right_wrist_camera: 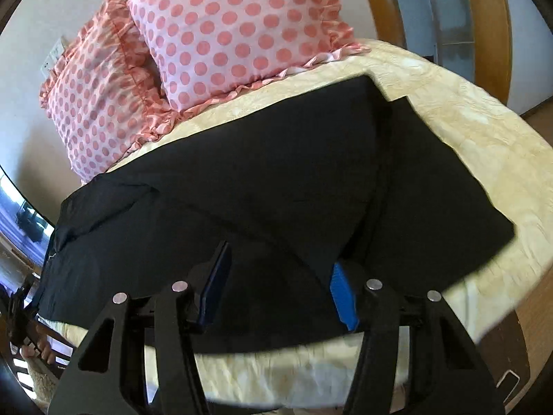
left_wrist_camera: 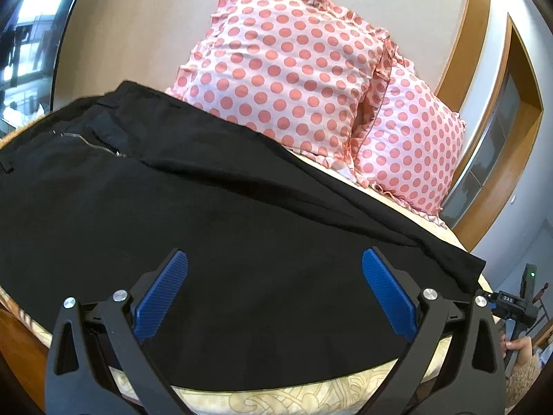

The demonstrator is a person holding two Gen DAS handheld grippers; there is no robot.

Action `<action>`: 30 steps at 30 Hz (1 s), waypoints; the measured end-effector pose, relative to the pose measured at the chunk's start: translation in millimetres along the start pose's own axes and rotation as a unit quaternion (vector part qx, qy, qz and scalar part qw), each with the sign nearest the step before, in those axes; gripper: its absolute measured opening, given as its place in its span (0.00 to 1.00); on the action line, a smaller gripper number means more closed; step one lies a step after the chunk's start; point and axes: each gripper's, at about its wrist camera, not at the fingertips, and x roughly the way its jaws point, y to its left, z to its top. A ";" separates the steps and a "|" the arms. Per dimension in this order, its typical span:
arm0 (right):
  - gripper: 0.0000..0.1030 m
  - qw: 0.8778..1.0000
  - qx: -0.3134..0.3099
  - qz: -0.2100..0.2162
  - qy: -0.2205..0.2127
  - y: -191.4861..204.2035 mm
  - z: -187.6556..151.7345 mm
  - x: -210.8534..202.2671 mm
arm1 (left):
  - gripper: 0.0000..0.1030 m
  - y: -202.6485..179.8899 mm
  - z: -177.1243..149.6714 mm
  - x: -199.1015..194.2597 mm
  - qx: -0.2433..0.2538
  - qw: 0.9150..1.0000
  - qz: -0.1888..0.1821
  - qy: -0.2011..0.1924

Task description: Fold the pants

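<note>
Black pants [left_wrist_camera: 214,214] lie spread across the cream bedspread [left_wrist_camera: 276,397], folded lengthwise, zipper and waistband at the left in the left wrist view. My left gripper [left_wrist_camera: 274,259] hovers over the near part of the pants, blue pads wide apart, nothing between them. In the right wrist view the pants [right_wrist_camera: 276,180] show leg ends stacked at the right. My right gripper [right_wrist_camera: 280,266] is open above the near edge of the cloth, with only the flat fabric below its fingers.
Two pink polka-dot pillows [left_wrist_camera: 287,72] lean against the wall behind the pants. The bedspread's bare part [right_wrist_camera: 484,145] stretches to the right of the leg ends. A wooden frame [left_wrist_camera: 463,34] stands at the right. A person's hand [left_wrist_camera: 518,346] holds the other gripper's handle.
</note>
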 end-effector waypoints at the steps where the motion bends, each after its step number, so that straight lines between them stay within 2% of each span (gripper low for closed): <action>1: 0.55 1.000 0.018 0.011 -0.011 -4.3 2.8 -3.2 | 0.98 -0.2 -1.1 2.0 -0.002 1.000 -0.003 0.002; 4: 0.55 0.993 0.093 0.066 -0.015 -26.0 10.5 -2.1 | 0.98 -2.3 -3.6 5.9 -0.005 1.000 -0.012 0.009; 6: 0.55 0.983 0.148 0.110 -0.009 -41.8 13.8 6.6 | 0.98 -4.1 -5.5 6.9 -0.003 1.000 -0.017 0.012; 8: 0.55 0.966 0.208 0.151 -0.006 -58.2 14.5 18.9 | 0.98 -4.8 -6.7 6.6 0.001 1.000 -0.014 0.013; 9: 0.51 0.959 0.229 0.169 -0.011 -63.9 15.4 22.7 | 0.98 -4.6 -7.3 6.4 0.001 1.000 -0.014 0.014; 13: 0.45 0.939 0.270 0.211 -0.023 -74.0 24.8 31.6 | 0.98 -2.5 -7.6 7.2 0.000 1.000 -0.010 0.018; 14: 0.32 0.938 0.271 0.214 -0.027 -74.8 31.2 36.3 | 0.98 -2.5 -7.0 7.7 -0.001 1.000 -0.009 0.019; 15: 0.12 0.943 0.262 0.205 -0.030 -74.0 39.7 39.6 | 0.98 -3.2 -6.1 8.1 -0.001 1.000 -0.010 0.019; 16: 0.06 0.950 0.246 0.189 -0.036 -71.1 49.2 42.3 | 0.98 -4.5 -5.3 8.3 -0.001 1.000 -0.011 0.018; 17: 0.04 0.960 0.216 0.173 -0.051 -65.3 63.3 42.2 | 0.98 -5.3 -5.3 8.3 0.000 1.000 -0.013 0.017; 19: 0.04 0.965 0.171 0.174 -0.092 -53.9 83.5 33.4 | 0.98 -10.4 -4.8 6.9 0.005 1.000 -0.015 0.014; 21: 0.04 0.959 0.111 0.204 -0.164 -40.7 100.6 5.9 | 0.98 -15.3 -4.9 5.5 0.014 1.000 -0.015 0.012; 23: 0.03 0.955 0.046 0.200 -0.214 -32.9 97.2 -21.7 | 0.98 -18.5 -6.3 2.5 0.025 1.000 -0.013 0.008; 25: 0.03 0.966 0.018 0.158 -0.204 -40.0 80.8 -30.2 | 0.98 -18.7 -7.6 0.3 0.034 0.999 -0.009 0.000; 27: 0.03 0.982 0.027 0.100 -0.161 -62.3 57.1 -23.8 | 0.98 -17.9 -8.7 1.4 0.039 0.999 -0.007 -0.004; 28: 0.03 0.985 0.035 0.076 -0.149 -72.7 46.3 -22.6 | 0.98 -16.9 -8.5 3.7 0.038 0.999 -0.008 -0.001; 30: 0.03 0.986 0.070 0.056 -0.141 -95.2 24.2 -27.8 | 0.98 -15.6 -7.9 10.6 0.029 0.999 -0.015 0.012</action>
